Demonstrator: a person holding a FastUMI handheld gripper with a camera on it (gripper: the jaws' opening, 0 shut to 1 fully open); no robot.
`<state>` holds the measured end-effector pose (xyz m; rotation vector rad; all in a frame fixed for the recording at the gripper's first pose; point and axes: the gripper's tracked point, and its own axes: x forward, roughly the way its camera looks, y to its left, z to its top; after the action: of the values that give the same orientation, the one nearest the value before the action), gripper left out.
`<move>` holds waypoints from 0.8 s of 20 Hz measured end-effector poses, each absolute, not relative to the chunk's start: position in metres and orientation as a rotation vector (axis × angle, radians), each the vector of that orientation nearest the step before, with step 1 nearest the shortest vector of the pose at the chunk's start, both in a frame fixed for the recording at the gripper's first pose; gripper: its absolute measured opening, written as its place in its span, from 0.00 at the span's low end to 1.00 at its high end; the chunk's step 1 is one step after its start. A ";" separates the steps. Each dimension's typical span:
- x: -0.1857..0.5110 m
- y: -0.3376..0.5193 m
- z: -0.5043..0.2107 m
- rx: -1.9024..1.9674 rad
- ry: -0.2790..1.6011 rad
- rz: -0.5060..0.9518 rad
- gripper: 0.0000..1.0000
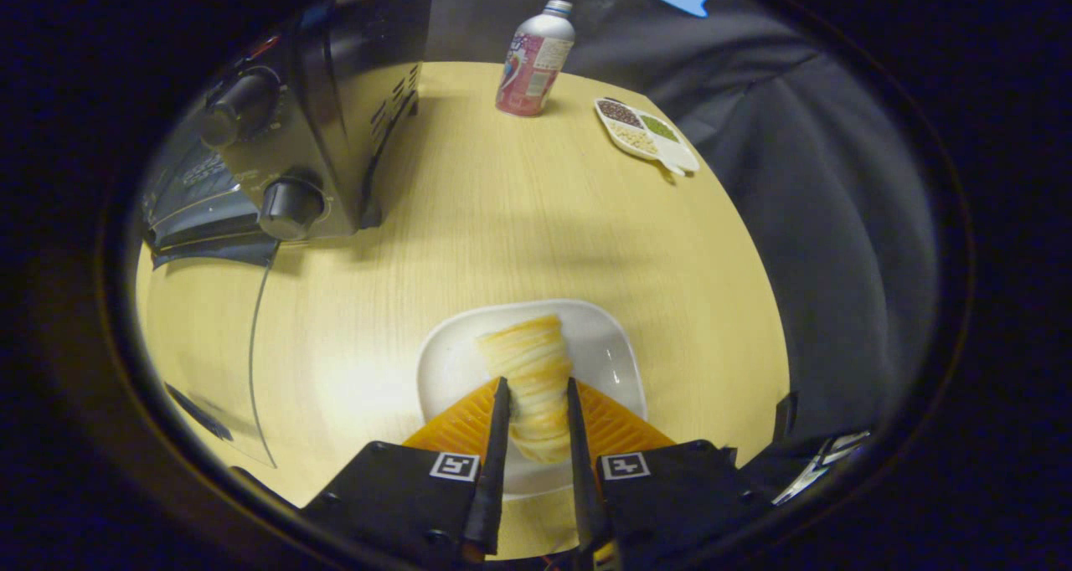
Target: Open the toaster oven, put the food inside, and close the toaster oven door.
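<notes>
A: How is the hand-held gripper set?

B: It points down and forward over the near edge of the bench. Its two fingers stand close together, one on each side of the pastry, pressing on its sides, so it is clenched on the food.

A: And where does that pastry sit?

B: On a white plate near the bench's front edge; the pastry is a pale, ridged roll reaching ahead of the fingertips.

A: The toaster oven?

B: The toaster oven stands at the far left corner, two dark knobs on its front panel. Its glass door lies open, folded down toward the left edge.

A: What else is on the surface?

B: A bottle stands upright at the far edge, and a small divided dish of beans lies toward the far right corner. The wood is light yellow; dark cloth hangs beyond the right edge.
</notes>
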<state>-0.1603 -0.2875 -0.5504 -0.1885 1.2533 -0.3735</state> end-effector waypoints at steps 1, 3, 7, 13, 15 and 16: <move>-0.158 -0.287 -0.546 -0.173 1.233 -0.391 0.38; -0.151 -0.285 -0.534 -0.132 1.178 -0.422 0.38; -0.149 -0.268 -0.515 -0.002 1.110 -0.471 0.38; -0.149 -0.202 -0.482 0.290 0.971 -0.504 0.38; -0.147 -0.171 -0.473 0.387 0.926 -0.482 0.38; -0.145 -0.155 -0.469 0.432 0.904 -0.471 0.38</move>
<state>-0.1451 -0.1545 -0.4691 0.4323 0.9042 -0.4708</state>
